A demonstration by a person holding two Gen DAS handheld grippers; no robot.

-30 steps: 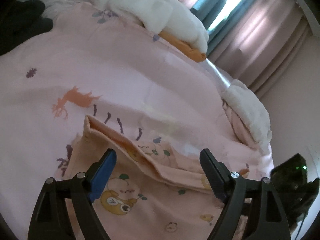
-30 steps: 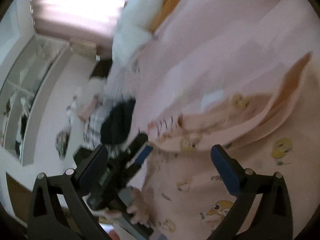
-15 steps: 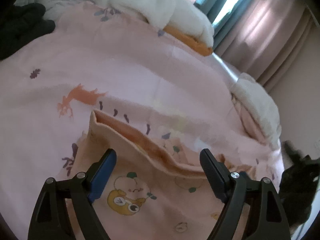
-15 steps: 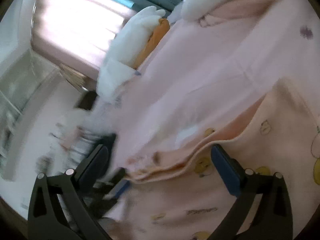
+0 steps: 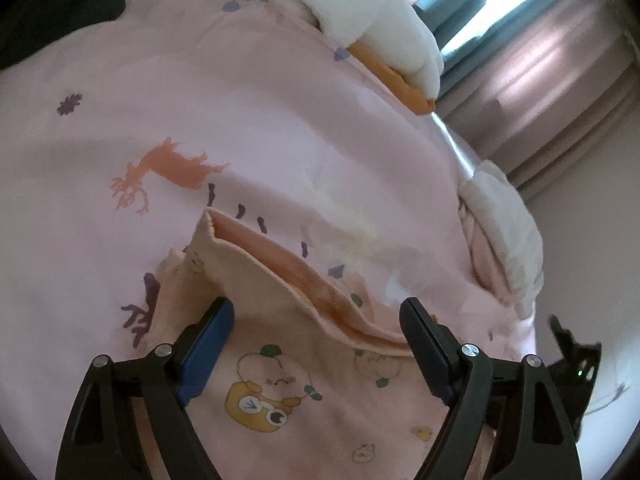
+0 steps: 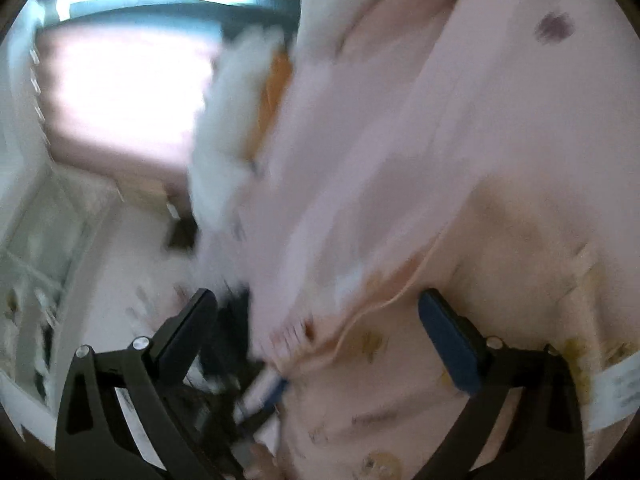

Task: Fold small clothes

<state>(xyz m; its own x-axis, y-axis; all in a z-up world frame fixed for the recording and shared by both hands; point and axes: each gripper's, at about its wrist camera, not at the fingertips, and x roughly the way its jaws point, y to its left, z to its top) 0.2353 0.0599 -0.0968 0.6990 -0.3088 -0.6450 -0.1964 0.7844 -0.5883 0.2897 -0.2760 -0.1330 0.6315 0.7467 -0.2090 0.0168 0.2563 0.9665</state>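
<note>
A small peach garment [image 5: 280, 360] printed with cartoon animals lay on the bed, spread over a pink duvet [image 5: 280, 120] patterned with an orange deer. From where I stood it looked barely begun: the cloth was mostly flat, but its far edge stood up in a loose ridge, open along the top so the darker inside showed, and no neat fold could be made out anywhere. A white care label showed at the garment's edge in the right-hand view, which suggested it was lying partly turned over or bunched there.

The left tongs [image 5: 316, 320] hovered over the near part of the garment, spread wide, with cloth beneath them but nothing pinched between the pads. The right tongs [image 6: 316, 312] were also spread wide, over the garment's rumpled edge near the side of the bed; that view was badly smeared, but nothing seemed gripped.

A white fluffy blanket [image 5: 360, 8] with an orange pillow beneath it lay at the head of the bed, well apart from the work.

So, as I judged it, the flattening and every fold were left to do.
</note>
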